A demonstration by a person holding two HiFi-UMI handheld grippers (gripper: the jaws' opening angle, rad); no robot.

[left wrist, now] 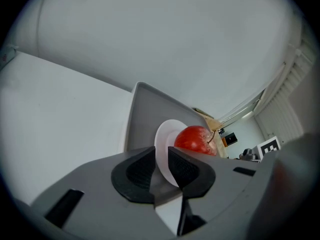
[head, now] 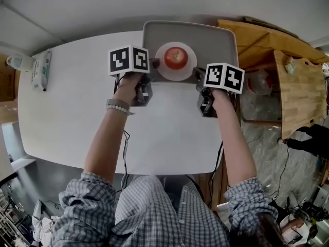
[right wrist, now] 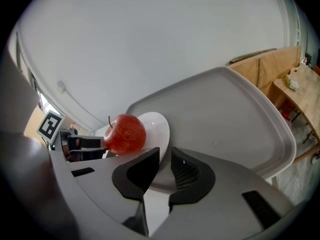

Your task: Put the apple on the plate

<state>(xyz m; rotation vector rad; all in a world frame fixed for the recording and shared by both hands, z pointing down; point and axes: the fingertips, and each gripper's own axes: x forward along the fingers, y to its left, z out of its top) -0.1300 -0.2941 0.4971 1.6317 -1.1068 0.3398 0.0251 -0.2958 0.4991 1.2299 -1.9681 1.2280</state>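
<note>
Nearest, two checked sleeves [head: 88,206] reach out over a white surface [head: 67,112]. The left hand [head: 128,86] and the right hand [head: 222,99] each hold a tool topped with a marker cube. Beyond the hands, the left claw [head: 153,65] comes at a white plate [head: 177,76] from the left. In the left gripper view its two jaws stand close together with the plate's rim pinched between them. The right claw [head: 198,75] meets the same plate from the right, and the right gripper view shows its jaws likewise clamped on the rim. A red apple [head: 175,57] sits on the middle of the plate, stem up. The plate is over a grey tray [head: 216,39] at the far edge of the surface. Far left lies a packet [head: 41,70]. A wooden bench [head: 300,94] stands off to the right.
</note>
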